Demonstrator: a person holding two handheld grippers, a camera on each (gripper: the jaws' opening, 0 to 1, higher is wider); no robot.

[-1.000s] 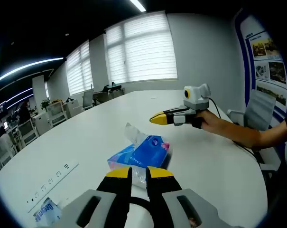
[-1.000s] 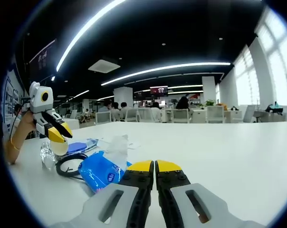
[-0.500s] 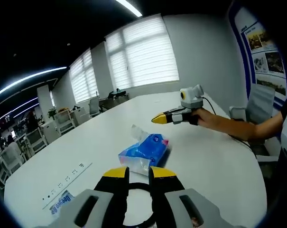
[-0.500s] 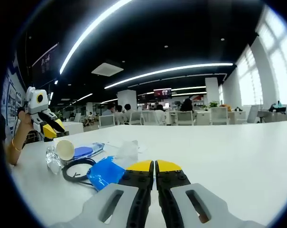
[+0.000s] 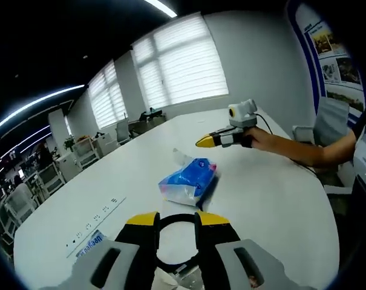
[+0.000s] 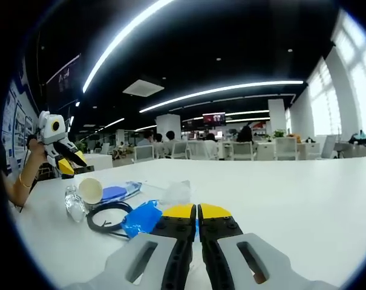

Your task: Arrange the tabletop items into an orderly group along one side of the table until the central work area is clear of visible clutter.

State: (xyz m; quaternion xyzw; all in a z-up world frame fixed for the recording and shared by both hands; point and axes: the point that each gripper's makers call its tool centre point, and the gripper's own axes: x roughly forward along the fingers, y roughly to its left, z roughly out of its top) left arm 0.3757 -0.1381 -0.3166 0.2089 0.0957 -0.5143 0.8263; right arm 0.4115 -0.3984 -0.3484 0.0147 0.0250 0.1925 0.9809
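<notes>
A blue tissue pack (image 5: 189,178) lies mid-table with a clear tissue sticking up from it; it also sits just left of my right gripper's jaws (image 6: 143,219). A black cable ring (image 5: 177,215) lies on the table in the gap between the parted jaws of my left gripper (image 5: 176,222). My right gripper (image 6: 196,211) is shut and empty, hovering low over the table. Beyond the tissue pack, my right gripper (image 5: 199,143) points left. The left gripper (image 6: 66,168) hangs above a clear bottle (image 6: 74,202) and a cream round piece (image 6: 91,190).
A flat blue packet (image 6: 113,193) lies behind the black ring (image 6: 107,217). A printed wrapper (image 5: 89,244) lies by the inset socket strip (image 5: 98,217). The white table (image 5: 261,205) is bare to the right. A chair (image 5: 334,136) stands at its far side.
The left gripper view has drawn back from the tissue pack, and the black ring has come in between its jaws, which stand wider apart. The right gripper stays shut.
</notes>
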